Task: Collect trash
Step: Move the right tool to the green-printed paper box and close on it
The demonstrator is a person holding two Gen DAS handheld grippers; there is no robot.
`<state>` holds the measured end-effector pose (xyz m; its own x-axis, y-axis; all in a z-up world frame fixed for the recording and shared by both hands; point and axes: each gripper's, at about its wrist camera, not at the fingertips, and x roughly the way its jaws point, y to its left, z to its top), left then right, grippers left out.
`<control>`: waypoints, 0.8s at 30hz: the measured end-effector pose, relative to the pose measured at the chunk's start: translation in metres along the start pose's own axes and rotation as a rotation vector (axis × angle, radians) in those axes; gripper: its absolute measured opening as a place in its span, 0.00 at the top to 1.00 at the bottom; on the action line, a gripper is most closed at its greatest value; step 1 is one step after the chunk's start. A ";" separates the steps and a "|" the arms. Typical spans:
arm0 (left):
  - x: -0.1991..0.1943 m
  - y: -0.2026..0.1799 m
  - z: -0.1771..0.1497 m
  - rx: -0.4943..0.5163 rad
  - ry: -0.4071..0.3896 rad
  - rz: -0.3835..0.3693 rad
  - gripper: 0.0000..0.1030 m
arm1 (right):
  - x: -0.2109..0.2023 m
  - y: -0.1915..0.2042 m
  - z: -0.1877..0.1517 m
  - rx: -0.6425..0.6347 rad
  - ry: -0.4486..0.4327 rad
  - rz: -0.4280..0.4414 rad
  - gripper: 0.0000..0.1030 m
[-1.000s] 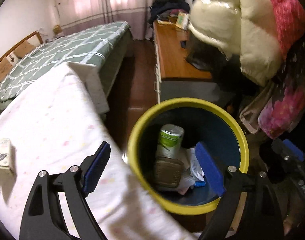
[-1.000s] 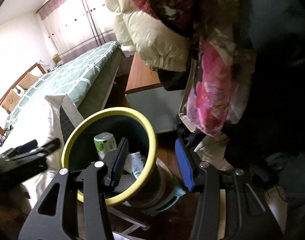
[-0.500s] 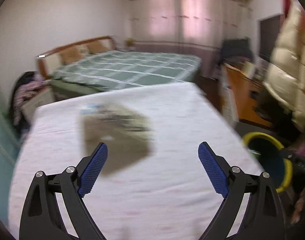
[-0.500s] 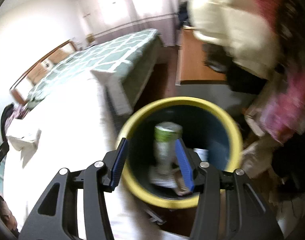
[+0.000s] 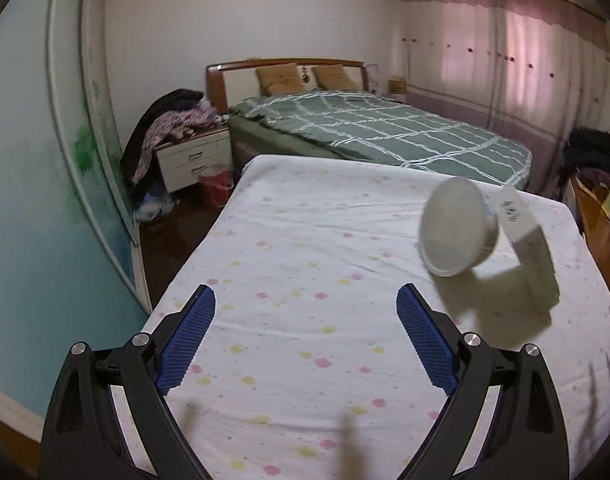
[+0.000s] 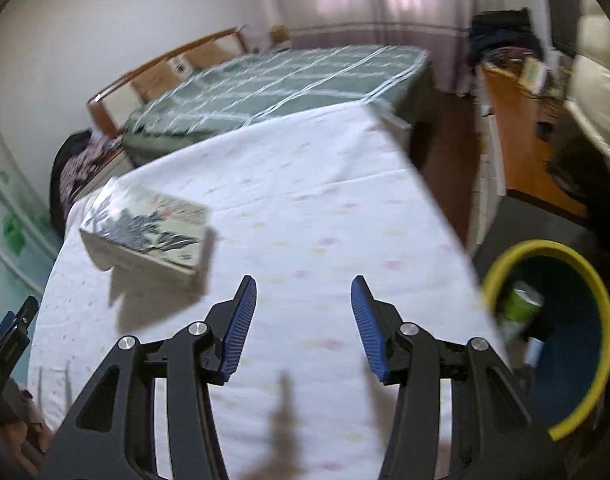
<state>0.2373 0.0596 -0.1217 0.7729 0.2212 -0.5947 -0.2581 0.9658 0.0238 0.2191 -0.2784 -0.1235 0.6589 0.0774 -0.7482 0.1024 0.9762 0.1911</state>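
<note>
Trash only partly collected, by the look of it: a green can (image 6: 519, 304) and scraps already in the yellow-rimmed bin (image 6: 577, 412) beside the tabletop (image 6: 305, 216); a white bowl (image 5: 457, 228) and a box (image 5: 533, 236) left on the cloth. Left gripper (image 5: 305, 340) spread wide and empty; right gripper (image 6: 303, 330) half spread, empty too. Bowl only in the left view, tipped against the box; bin and printed carton (image 6: 145, 232) only in the right.

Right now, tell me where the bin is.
The yellow-rimmed bin shows only in the right wrist view, at the lower right, on the floor just off the right edge of the white sheet.
</note>
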 end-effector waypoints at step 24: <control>-0.007 0.007 -0.002 -0.073 0.005 0.022 0.10 | 0.045 0.070 -0.007 -0.134 0.086 0.022 0.54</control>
<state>0.2289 0.0644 -0.1193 0.7639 0.2416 -0.5984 -0.3169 0.9482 -0.0217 0.2503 -0.2050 -0.1483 0.5931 0.1102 -0.7975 -0.0154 0.9920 0.1255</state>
